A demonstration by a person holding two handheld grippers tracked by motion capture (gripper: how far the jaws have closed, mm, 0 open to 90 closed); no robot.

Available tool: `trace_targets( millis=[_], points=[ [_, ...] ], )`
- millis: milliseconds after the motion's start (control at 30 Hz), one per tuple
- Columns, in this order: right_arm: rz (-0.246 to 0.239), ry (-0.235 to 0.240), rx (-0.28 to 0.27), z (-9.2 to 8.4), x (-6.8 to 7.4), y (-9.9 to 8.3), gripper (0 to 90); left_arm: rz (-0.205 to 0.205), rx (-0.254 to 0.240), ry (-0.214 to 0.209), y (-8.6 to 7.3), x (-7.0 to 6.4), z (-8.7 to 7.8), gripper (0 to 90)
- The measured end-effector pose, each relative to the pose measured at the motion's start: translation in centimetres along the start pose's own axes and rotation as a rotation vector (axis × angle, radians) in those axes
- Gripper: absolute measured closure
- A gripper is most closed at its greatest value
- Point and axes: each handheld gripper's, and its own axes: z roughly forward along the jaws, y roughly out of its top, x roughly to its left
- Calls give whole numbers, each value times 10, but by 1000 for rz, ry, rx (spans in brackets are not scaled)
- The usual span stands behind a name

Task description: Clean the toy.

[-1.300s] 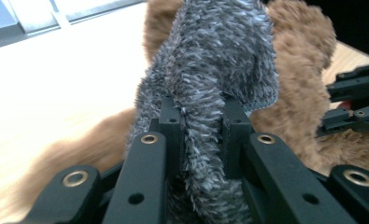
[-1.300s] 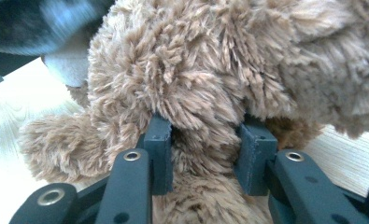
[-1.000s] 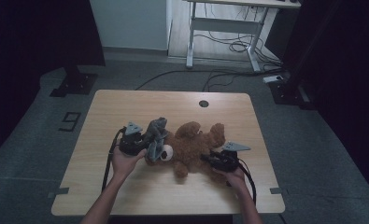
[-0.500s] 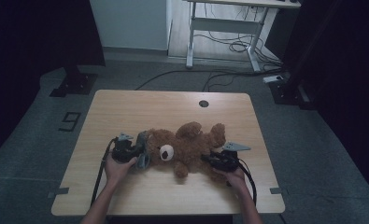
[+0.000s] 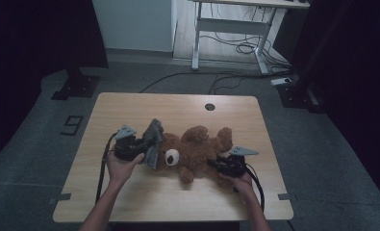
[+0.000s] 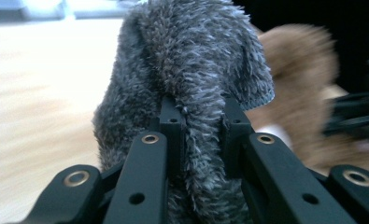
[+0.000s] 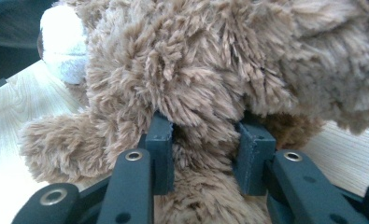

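A brown teddy bear [image 5: 197, 150] lies on its back on the wooden table [image 5: 178, 110], its head with the white muzzle [image 5: 171, 156] toward the left. My left gripper [image 5: 145, 145] is shut on a grey fuzzy piece of fabric [image 5: 153, 140], which it holds up beside the bear's head. In the left gripper view the grey fabric [image 6: 191, 70] is pinched between the jaws of the left gripper [image 6: 202, 121], and the bear [image 6: 299, 70] is blurred behind it. My right gripper [image 5: 216, 163] is shut on the bear's lower body. Brown fur [image 7: 196, 60] bulges between the jaws of the right gripper [image 7: 205, 140].
A round cable hole [image 5: 209, 106] sits near the table's far edge. Cables trail from both grippers toward the front edge. Behind the table stands a white desk frame [image 5: 228, 29] with cables on the floor. Dark stands flank the table.
The left gripper swung down and left with the grey fabric, then came back up to the bear's head. The right gripper kept still on the bear.
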Motion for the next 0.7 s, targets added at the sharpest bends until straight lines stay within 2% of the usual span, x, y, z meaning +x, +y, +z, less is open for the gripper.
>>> trace_targets(
  millis=[100,200,233,300,367,400,500,533,633,700],
  points=[
    [1,0,0,0,0,0,634,79,23,-19,13,-28,18,751],
    [1,-1,0,0,0,0,633,141,85,8,23,-48,48,751],
    [1,-1,0,0,0,0,633,143,117,17,25,-51,61,751],
    [1,-1,-1,0,0,0,633,128,161,32,23,-50,77,751],
    [4,1,2,0,0,0,633,118,200,51,12,-45,90,750],
    [3,2,1,0,0,0,633,113,195,49,8,-42,90,751],
    [-5,8,5,0,0,0,634,58,149,10,-1,-30,79,751],
    [-7,9,8,1,1,0,634,58,142,11,-2,-29,74,751],
    [-3,8,9,1,1,0,634,75,120,46,-2,-23,57,751],
    [-1,6,10,1,1,-1,634,67,103,71,-3,-15,44,751]
  ],
)
